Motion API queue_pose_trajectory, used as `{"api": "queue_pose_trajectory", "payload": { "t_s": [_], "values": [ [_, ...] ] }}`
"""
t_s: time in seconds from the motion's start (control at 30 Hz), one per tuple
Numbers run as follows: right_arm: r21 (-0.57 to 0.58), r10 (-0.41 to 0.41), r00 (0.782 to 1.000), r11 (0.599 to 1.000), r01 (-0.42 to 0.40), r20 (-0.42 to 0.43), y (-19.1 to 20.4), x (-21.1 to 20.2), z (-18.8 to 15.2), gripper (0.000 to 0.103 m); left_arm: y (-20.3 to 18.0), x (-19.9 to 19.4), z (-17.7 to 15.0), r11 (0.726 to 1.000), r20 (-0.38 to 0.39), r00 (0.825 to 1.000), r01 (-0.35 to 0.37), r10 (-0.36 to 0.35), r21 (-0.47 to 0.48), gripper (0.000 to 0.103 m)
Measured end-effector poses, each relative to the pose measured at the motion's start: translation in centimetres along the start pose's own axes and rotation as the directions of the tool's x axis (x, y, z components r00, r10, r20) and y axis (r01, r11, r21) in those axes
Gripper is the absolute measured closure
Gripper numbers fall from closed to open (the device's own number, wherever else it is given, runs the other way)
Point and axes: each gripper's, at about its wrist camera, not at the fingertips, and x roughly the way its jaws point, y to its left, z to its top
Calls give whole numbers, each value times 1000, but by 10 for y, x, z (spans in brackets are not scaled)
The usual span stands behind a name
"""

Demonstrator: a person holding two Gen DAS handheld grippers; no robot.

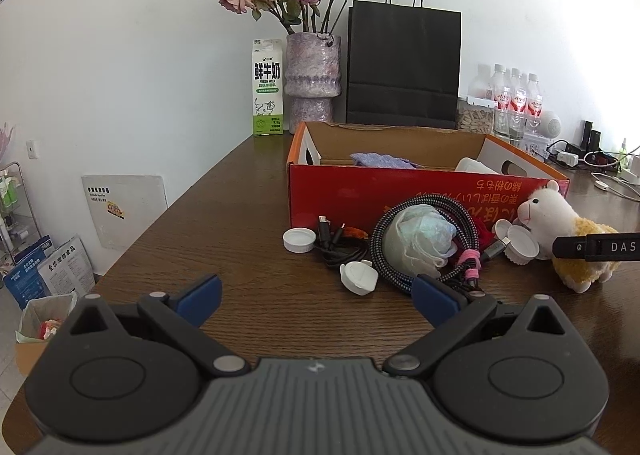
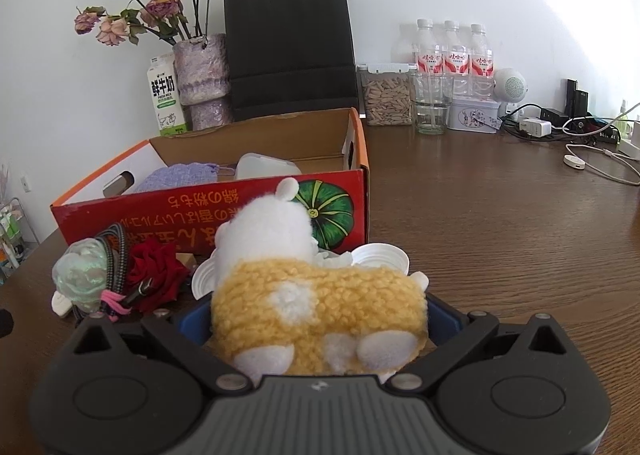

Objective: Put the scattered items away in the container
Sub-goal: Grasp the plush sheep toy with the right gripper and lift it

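My two hand-held grippers over a wooden table with clutter in front of a red cardboard box.

My left gripper (image 1: 316, 301) hovers near the table's (image 1: 248, 215) near edge, its blue pads spread wide apart with nothing between them. My right gripper (image 2: 316, 319) has its pads on either side of the yellow-and-white plush alpaca (image 2: 316, 295), whose body fills the gap; I cannot tell if they press on it yet. The alpaca sits at the right end of the pile, just in front of the red box (image 1: 400, 195). Left of it lie white lids (image 1: 518, 243), a braided cable (image 1: 384, 251) coiled around a pale mesh bundle (image 1: 424, 235), a black cable (image 1: 340, 249) and a white cap (image 1: 299, 240). Inside the box rest a purple cloth (image 1: 380, 160) and a white object (image 1: 476, 166).
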Motion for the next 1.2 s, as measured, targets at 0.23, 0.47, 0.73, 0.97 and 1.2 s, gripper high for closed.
{"api": "queue_pose_trajectory", "payload": {
  "t_s": [0.23, 0.47, 0.73, 0.97, 1.2],
  "values": [
    [9, -2, 1000, 1000, 2, 30, -1, -5, 0, 6, -11, 4, 4, 1000, -3, 1000, 25, -25, 18, 0],
    [45, -12, 995, 999, 7, 101, -8, -17, -1, 7, -31, 15, 16, 992, -25, 993, 114, -113, 46, 0],
    [51, -23, 991, 999, 16, 135, -8, -22, -2, 7, -60, 50, 24, 983, -105, 984, 157, -147, 99, 0],
    [49, -35, 985, 998, 27, 172, -8, -26, -1, 7, -65, 80, 29, 979, -190, 970, 175, -153, 103, 0],
    [39, -25, 987, 999, 19, 157, -7, -23, -1, 7, -68, 90, 31, 979, -202, 969, 168, -144, 112, 0]
  ]
}}
